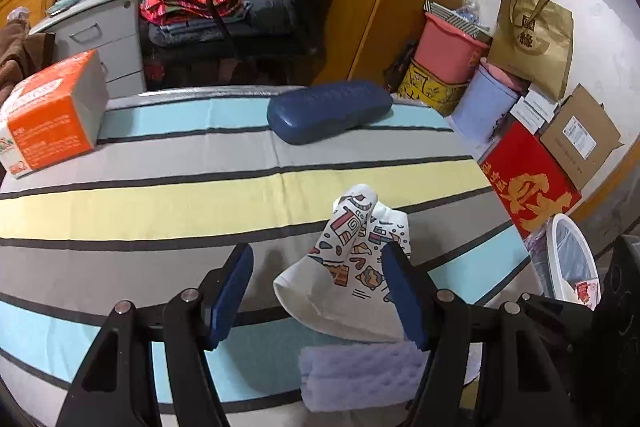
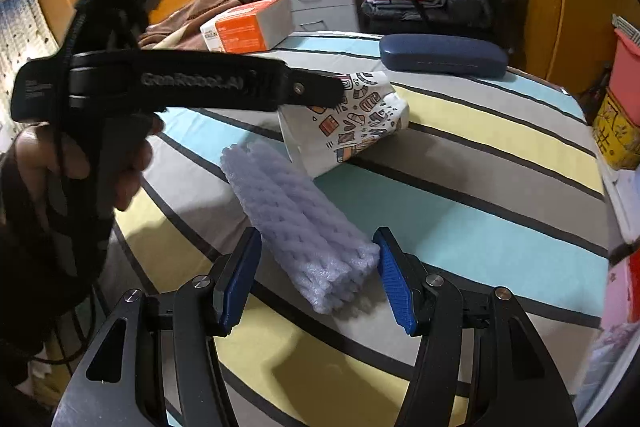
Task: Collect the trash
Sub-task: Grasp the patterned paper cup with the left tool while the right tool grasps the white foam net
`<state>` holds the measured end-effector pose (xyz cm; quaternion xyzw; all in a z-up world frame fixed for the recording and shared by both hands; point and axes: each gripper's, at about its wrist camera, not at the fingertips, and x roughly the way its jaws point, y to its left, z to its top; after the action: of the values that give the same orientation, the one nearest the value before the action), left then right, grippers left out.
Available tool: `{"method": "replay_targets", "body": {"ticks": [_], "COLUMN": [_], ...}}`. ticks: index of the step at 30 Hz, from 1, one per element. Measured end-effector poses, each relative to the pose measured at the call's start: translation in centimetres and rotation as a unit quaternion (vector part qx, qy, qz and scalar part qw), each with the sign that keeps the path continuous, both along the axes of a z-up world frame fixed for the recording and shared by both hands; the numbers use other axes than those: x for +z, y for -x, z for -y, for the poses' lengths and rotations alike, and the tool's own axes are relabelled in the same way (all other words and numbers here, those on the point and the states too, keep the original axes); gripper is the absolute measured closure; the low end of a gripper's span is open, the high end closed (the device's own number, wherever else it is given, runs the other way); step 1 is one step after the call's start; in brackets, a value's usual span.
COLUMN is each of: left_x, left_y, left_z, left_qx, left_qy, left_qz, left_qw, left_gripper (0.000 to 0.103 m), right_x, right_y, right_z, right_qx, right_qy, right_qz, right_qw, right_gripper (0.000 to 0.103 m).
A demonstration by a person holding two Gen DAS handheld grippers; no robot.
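A crumpled white paper bag with coloured doodles [image 1: 352,267] lies on the striped cloth. My left gripper [image 1: 320,291] is open, its jaws spread around the bag's near part; its right pad [image 1: 404,295] is at the bag's edge. A lilac foam net sleeve [image 1: 360,375] lies just below the bag. In the right wrist view my right gripper [image 2: 316,277] is open with the foam sleeve's [image 2: 304,223] near end between its pads. The paper bag [image 2: 348,123] lies beyond, with the left gripper's body over it.
A blue glasses case [image 1: 328,111] and an orange-and-white box [image 1: 48,115] lie at the far side of the striped cloth [image 1: 160,199]. A white bin with a liner [image 1: 568,263] stands at the right. Boxes, tubs and a paper bag [image 1: 532,39] are stacked beyond it.
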<state>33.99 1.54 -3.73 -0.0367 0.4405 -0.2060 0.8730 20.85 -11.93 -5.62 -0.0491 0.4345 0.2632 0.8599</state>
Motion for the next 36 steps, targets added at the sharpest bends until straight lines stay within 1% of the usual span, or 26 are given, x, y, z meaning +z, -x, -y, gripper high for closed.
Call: {"method": "replay_targets", "body": {"ticks": [1,3,4,5,7,9,10,11,12,19,20,27,31,36], "left_x": [-0.2,-0.5,-0.6,-0.6,-0.7,-0.8,-0.9,-1.0,-1.1,-0.9,-0.8,0.2,0.3,-0.2], "left_y": [-0.1,-0.3,-0.4,-0.5,-0.6,-0.6,-0.7,-0.8,-0.8,-0.4,-0.3,0.9,1.8,2.0], "left_z": [0.1,0.1,0.1,0.1,0.2,0.4,0.4,0.5,0.6,1.0,1.0,1.2,1.5,1.6], "left_qx": [-0.001,0.000,0.000,-0.001,-0.002,-0.006,-0.009,-0.009,-0.009,-0.006,-0.006,0.007,0.001,0.007], "left_qy": [-0.001,-0.001,0.003,0.005,0.003,0.005,0.005,0.002,0.000,-0.007,-0.006,-0.012,-0.015,-0.005], "left_qz": [-0.001,-0.005,-0.007,-0.008,-0.010,-0.014,-0.018,-0.020,-0.022,-0.013,-0.011,0.014,0.015,0.004], "left_qw": [1.0000,1.0000,1.0000,1.0000,0.9999,0.9999,0.9998,0.9998,0.9997,0.9999,0.9999,0.9998,0.9998,1.0000], "left_gripper": [0.034,0.035,0.035,0.035,0.038,0.052,0.056,0.064,0.065,0.075,0.078,0.081,0.081,0.081], "right_x": [0.0,0.0,0.1,0.1,0.1,0.2,0.2,0.2,0.2,0.3,0.4,0.4,0.8,1.1], "right_y": [0.1,0.0,0.1,0.2,0.4,0.4,0.5,0.5,0.3,0.5,0.6,1.3,2.0,3.1], "right_z": [0.0,0.1,0.0,0.1,0.1,0.2,0.3,0.5,0.6,1.7,1.8,2.6,3.4,5.4], "right_qx": [0.001,0.002,0.004,0.006,0.011,0.015,0.015,0.015,0.015,-0.001,-0.002,-0.021,-0.031,-0.055], "right_qy": [0.000,0.000,0.002,0.003,0.003,0.003,0.001,0.001,0.001,0.003,0.002,0.004,0.005,0.010], "right_qz": [-0.002,-0.001,0.001,0.002,0.001,0.003,0.003,0.000,0.000,-0.001,0.000,0.002,0.006,0.012], "right_qw": [1.000,1.000,1.000,1.000,1.000,1.000,1.000,1.000,1.000,1.000,1.000,1.000,0.999,0.998], "right_gripper": [0.044,0.056,0.058,0.065,0.069,0.074,0.076,0.077,0.079,0.080,0.080,0.081,0.082,0.082]}}
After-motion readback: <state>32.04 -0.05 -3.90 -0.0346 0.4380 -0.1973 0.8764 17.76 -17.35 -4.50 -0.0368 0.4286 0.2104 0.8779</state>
